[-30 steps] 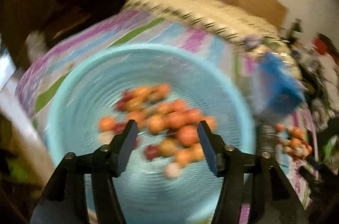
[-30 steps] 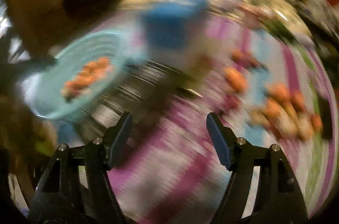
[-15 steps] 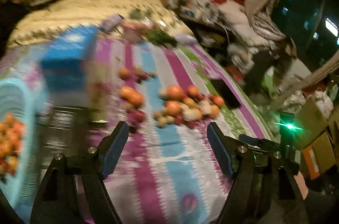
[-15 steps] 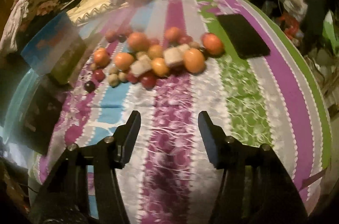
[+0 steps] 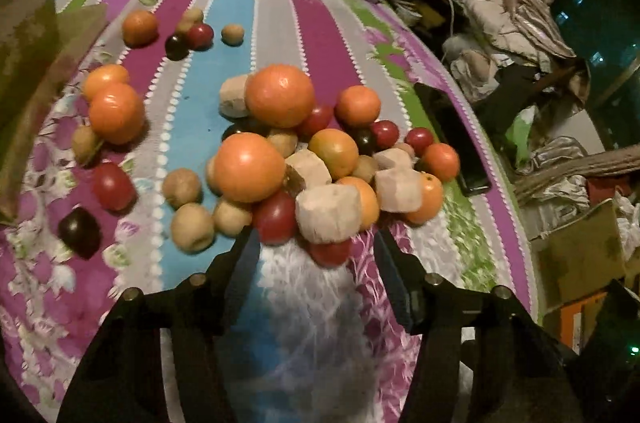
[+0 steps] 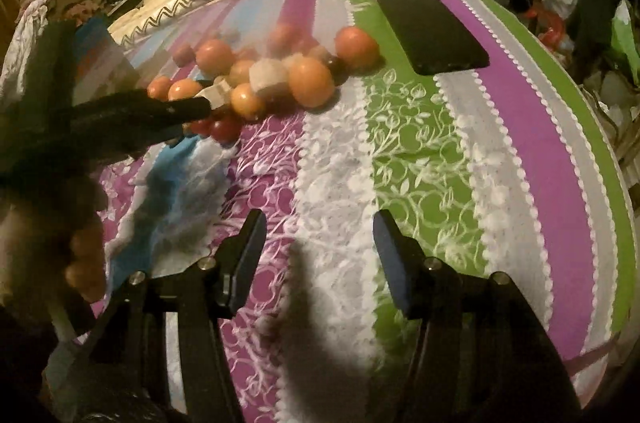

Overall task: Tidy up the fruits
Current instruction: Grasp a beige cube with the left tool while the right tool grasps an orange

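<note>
On the striped bedspread [image 5: 224, 3], the fruit pile [image 5: 320, 151] stretches sideways.

Ahead of the left jaws, about ten oranges [image 5: 279, 95] can be counted on the bedspread [image 5: 272, 11]. Roughly seven red tomatoes [image 5: 114, 186], three dark plums [image 5: 79, 232], four pale peeled chunks [image 5: 328, 213] and some eight small brown fruits [image 5: 192, 227] are seen. One black phone [image 6: 432, 31] is seen beyond the right jaws.
</note>
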`<action>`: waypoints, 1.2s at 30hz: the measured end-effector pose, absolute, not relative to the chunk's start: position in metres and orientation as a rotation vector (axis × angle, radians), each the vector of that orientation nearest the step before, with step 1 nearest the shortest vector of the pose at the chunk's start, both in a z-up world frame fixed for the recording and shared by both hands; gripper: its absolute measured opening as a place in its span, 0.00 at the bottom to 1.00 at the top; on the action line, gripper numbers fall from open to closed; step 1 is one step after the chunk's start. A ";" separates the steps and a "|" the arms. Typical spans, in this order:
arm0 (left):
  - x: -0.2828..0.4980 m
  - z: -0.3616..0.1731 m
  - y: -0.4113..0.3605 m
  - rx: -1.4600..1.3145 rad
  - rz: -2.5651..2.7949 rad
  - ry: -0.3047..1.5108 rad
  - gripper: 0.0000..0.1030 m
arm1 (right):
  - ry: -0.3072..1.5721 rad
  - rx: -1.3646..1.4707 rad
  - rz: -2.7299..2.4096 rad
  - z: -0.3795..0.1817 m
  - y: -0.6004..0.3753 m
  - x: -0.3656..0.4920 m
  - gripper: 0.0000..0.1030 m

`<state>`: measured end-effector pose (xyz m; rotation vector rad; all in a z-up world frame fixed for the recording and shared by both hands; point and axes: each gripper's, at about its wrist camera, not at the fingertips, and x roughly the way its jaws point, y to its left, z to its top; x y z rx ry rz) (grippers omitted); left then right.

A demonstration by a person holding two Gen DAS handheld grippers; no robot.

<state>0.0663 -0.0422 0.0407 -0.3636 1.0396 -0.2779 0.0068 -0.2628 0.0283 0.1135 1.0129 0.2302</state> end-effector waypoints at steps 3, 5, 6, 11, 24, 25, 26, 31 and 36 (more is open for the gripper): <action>0.073 0.037 -0.046 -0.353 -0.251 1.030 0.56 | 1.013 0.113 0.239 0.026 -0.265 0.017 0.55; 0.076 0.037 -0.045 -0.351 -0.251 1.021 0.57 | 1.013 0.116 0.242 0.023 -0.266 0.023 0.55; 0.078 0.036 -0.047 -0.343 -0.250 1.016 0.56 | 1.014 0.118 0.244 0.023 -0.266 0.026 0.55; 0.070 0.041 -0.052 -0.299 -0.264 0.982 0.36 | 1.014 0.120 0.251 0.020 -0.268 0.038 0.55; 0.034 0.057 -0.020 -0.317 -0.252 0.965 0.36 | 0.999 -0.013 0.339 0.014 -0.246 0.096 0.50; 0.032 0.056 -0.019 -0.318 -0.247 0.970 0.36 | 0.998 -0.025 0.339 0.013 -0.245 0.100 0.48; 0.033 0.054 -0.018 -0.321 -0.244 0.974 0.36 | 0.999 -0.035 0.343 0.012 -0.244 0.102 0.48; 0.032 0.050 -0.016 -0.322 -0.227 0.977 0.36 | 0.983 -0.093 0.315 0.008 -0.234 0.108 0.36; 0.028 0.059 -0.017 -0.291 -0.204 0.959 0.36 | 0.996 -0.051 0.270 0.014 -0.235 0.101 0.35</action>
